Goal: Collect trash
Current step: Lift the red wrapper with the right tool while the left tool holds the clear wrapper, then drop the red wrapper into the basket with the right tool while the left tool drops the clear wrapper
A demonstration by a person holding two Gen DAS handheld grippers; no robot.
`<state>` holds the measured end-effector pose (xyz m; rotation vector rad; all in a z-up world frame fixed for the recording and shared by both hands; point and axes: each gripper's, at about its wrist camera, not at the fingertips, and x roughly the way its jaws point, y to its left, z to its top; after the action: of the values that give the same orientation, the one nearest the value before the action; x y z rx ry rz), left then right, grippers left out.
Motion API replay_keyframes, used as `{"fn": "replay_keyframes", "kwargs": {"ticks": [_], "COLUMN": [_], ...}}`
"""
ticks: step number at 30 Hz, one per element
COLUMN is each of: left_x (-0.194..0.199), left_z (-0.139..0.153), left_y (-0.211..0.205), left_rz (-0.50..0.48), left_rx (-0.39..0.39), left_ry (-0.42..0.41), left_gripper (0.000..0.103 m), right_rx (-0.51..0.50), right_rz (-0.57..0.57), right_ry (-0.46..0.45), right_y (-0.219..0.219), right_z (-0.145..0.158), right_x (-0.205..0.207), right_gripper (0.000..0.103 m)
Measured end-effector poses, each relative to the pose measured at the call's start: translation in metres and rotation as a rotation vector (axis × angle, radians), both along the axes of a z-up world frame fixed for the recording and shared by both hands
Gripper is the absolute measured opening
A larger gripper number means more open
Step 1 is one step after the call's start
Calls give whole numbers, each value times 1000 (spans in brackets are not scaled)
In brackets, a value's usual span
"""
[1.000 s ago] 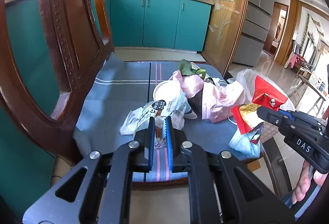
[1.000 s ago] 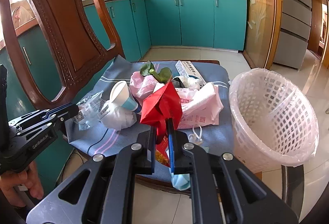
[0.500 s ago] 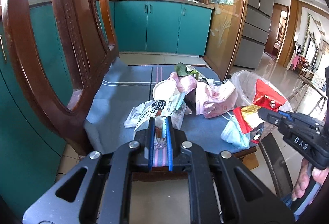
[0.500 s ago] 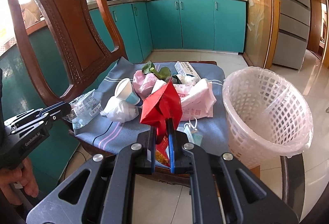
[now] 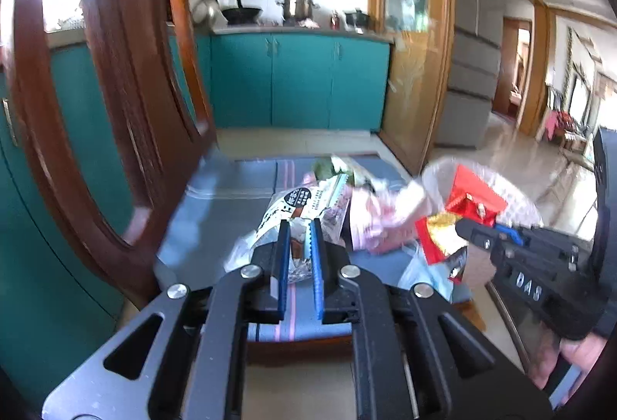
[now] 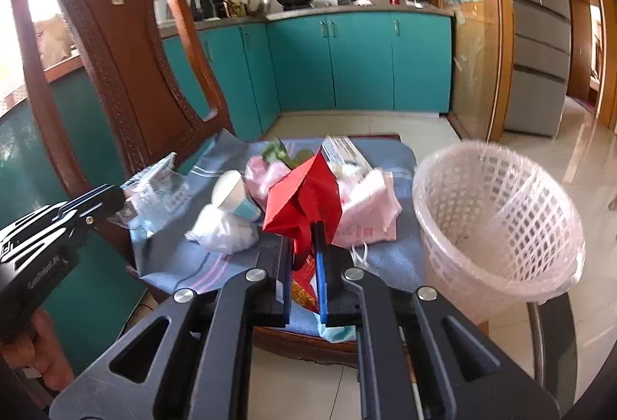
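My left gripper (image 5: 299, 233) is shut on a clear printed plastic wrapper (image 5: 304, 208) and holds it above the chair seat; it also shows in the right wrist view (image 6: 154, 184). My right gripper (image 6: 306, 235) is shut on a red snack bag (image 6: 304, 196), held above the seat's front edge; the bag also shows in the left wrist view (image 5: 462, 208). A white mesh trash basket (image 6: 497, 223) with a clear liner stands to the right of the chair.
On the blue seat cloth (image 6: 185, 258) lie a paper cup (image 6: 235, 192), a white crumpled bag (image 6: 223, 231), pink plastic bags (image 6: 366, 208), green leaves (image 6: 277, 152) and a face mask (image 6: 335, 331). The wooden chair back (image 6: 115, 53) rises at left.
Both grippers have lifted and drawn back from the seat with their wrappers held. The clear wrapper now hangs free of the pile. The views have tilted upward.
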<state>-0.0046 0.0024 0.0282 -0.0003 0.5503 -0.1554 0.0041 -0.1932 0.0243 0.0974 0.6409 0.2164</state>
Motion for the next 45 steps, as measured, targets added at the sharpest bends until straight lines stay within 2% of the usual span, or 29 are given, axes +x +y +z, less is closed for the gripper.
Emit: {"fn": "replay_keyframes", "kwargs": {"ticks": [3,6,10,13,16,20,22,25,27,30,37,41,43,44,45], "left_x": [5,7,12,21,36,69,91,111,126,145,165,169,172,172,170], "left_z": [-11,-11,-9,1,23,52,63,64,54,29,-9,-13,-9,-7,-4], "left_y": [8,14,17,10,-15,-59,-94,-141,-178,-223,-266,-272,-268,-262,-253], "left_rz": [22,37,37,-1,-69,-178,-258,-340,-376,-419,-465,-461,-455,-442,-425], "left_rx": [-13,-11,-15,-59,-64,-123,-164,-175,-180,-188,-205,-168,-166,-170,-176], "left_ry": [26,15,24,36,12,14,33,44,73,135,222,222,217,197,169], "left_gripper": [11,11,11,11,11,11,11,11,11,11,13,25,56,81,88], "right_rx": [17,-4,-15,-20,-39,-31,-36,24,68,50,52,47,44,31,18], "right_rz": [8,17,-15,-69,-125,-200,-230,-312,-356,-379,-426,-432,-438,-454,-476], "right_ry": [3,-41,-37,-73,-126,-120,-98,-77,-39,-23,17,21,19,12,-2], "right_y": [0,1,-16,-39,-70,-122,-144,-181,-201,-210,-233,-234,-233,-233,-233], "right_z": [-1,5,12,35,65,91,88,69,52,41,25,23,23,24,25], "right_x": [5,3,7,12,21,48,61,67,71,71,72,73,73,74,74], "right_gripper": [10,10,10,10,10,11,11,11,11,11,11,11,15,27,41]}}
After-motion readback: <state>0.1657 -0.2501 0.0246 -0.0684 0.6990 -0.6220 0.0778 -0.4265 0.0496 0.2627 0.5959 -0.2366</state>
